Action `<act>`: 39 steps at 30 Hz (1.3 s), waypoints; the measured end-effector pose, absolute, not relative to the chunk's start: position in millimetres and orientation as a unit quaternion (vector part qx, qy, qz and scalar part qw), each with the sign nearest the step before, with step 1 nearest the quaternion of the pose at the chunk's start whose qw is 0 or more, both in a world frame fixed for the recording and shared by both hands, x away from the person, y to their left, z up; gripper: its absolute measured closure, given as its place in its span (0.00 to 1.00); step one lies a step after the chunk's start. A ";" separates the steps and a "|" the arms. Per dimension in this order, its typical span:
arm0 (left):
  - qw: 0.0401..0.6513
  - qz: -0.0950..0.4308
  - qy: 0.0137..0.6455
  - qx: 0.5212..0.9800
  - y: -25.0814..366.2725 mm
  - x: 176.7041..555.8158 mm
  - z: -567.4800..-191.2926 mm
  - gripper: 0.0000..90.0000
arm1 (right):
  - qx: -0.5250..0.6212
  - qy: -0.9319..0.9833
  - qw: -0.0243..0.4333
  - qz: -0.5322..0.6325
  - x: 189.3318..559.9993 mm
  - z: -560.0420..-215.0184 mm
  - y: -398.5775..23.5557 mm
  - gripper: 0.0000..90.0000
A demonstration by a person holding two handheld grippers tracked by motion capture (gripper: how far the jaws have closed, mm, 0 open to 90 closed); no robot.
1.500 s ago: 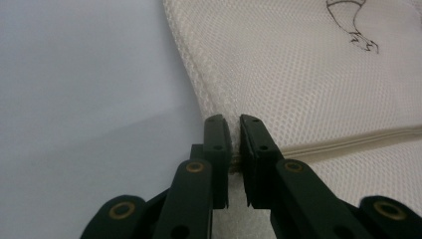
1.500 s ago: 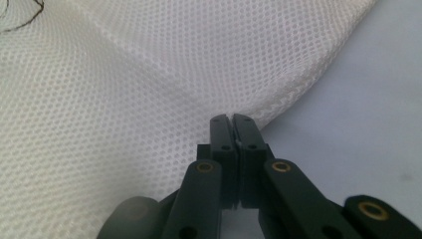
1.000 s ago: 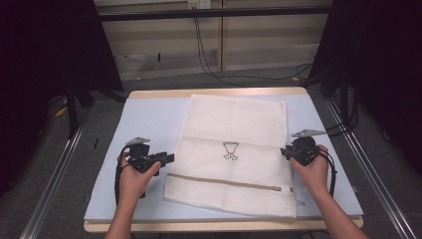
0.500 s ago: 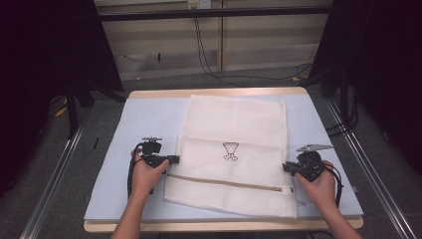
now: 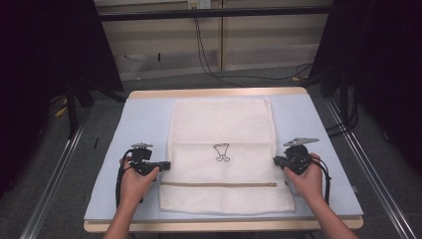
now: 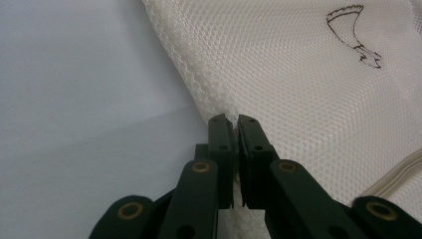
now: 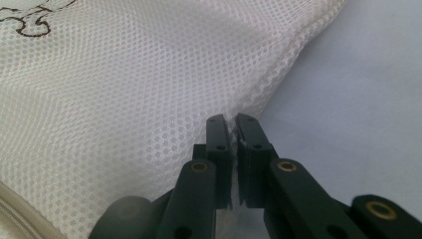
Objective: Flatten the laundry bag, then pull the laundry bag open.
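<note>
While no lettering is legible, the white mesh laundry bag bears a small dark emblem and a beige zipper near its near edge. Left gripper pinches the bag's left edge and right gripper its right edge, jaws having just closed on mesh.

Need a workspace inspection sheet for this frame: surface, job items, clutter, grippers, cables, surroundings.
Surface: pale blue mat on a wood-edged table, flat.
Job's things: white mesh laundry bag lying flat, small dark emblem mid-panel, zipper across the near end.
Clutter: nothing seen.
Grippers: left hand-held gripper shut on the bag's left edge; right hand-held gripper shut on its right edge; both have just been closing, mesh between the jaws.
Cables: black cable trailing from the left hand-held gripper; loose cables on the floor beyond the table.
Surroundings: dark curtains either side, pale wall panels behind.
</note>
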State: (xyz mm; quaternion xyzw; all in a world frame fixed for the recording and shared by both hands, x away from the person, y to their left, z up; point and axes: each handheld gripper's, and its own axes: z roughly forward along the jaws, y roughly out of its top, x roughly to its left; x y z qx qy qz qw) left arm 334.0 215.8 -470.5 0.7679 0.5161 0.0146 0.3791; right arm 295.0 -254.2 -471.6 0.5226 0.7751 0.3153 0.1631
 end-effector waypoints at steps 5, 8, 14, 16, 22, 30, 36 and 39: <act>0.374 0.016 0.519 0.768 217.2 332.8 -471.0 0.96 | 0.518 0.776 0.163 0.321 294.4 -472.5 -255.3 0.95; 0.373 0.014 0.520 0.768 220.9 330.4 -469.5 0.96 | 0.521 0.775 0.159 0.322 294.7 -472.1 -254.9 0.95; 0.369 0.018 0.524 0.768 225.0 327.2 -468.5 0.96 | 0.510 0.781 0.157 0.326 292.2 -472.0 -252.2 0.95; 0.371 0.019 0.527 0.764 226.0 327.0 -468.5 0.96 | 0.509 0.781 0.153 0.328 290.5 -472.0 -251.2 0.95; 0.382 0.032 0.523 0.761 225.2 323.2 -461.4 0.93 | 0.505 0.781 0.154 0.335 290.0 -472.0 -253.8 0.93; 0.395 0.074 0.500 0.767 219.1 319.8 -443.4 0.63 | 0.501 0.779 0.157 0.343 288.2 -469.6 -258.6 0.82; 0.429 -0.011 0.451 0.783 175.4 315.6 -441.6 0.60 | 0.481 0.784 0.169 0.355 272.9 -461.4 -259.3 0.83; 0.440 -0.047 0.430 0.787 146.3 313.3 -439.6 0.62 | 0.473 0.785 0.175 0.360 262.3 -459.9 -263.3 0.92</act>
